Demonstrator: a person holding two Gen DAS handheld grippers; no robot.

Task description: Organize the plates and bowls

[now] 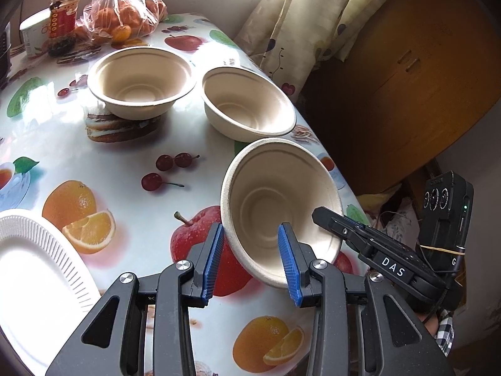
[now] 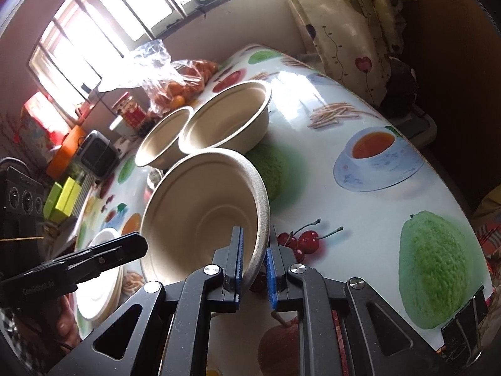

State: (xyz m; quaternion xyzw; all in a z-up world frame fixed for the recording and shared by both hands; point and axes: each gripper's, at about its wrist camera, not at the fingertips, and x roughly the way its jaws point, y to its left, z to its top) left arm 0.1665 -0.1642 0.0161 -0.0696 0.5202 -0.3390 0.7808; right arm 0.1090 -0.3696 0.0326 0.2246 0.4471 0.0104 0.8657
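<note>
table: I see the fruit-print table under both grippers; everything I work with sits on it or hangs just above it.

plates: a white ribbed plate lies at eight o'clock in the left view; the right view shows it as the top of a short stack at eight o'clock.

resting bowls: two beige bowls stand upright near the far edge, close together, the left bowl at eleven o'clock and the right bowl at twelve in the left view. From here I cannot tell whether their rims touch.

held bowl: a third bowl is tilted, its mouth turned toward the left camera, and seems lifted off the table. It is at centre in both views, just short of the right bowl.

step: I judge I am mid-carry, taking this bowl to nest with the others.

next move: I think it calls for levelling the bowl, centring it over the right bowl at twelve o'clock, lowering it in, then letting go. A tilted drop could catch a rim and push that bowl toward the table edge.

right gripper: the right gripper is clenched on the held bowl's rim, one pad inside the wall and one outside, at six o'clock in its own view.

left gripper: the left gripper stands partly open astride the bowl's near side. One pad looks to be against the outer wall, the other is inside the bowl, and I cannot tell whether they are pinching it.
</note>
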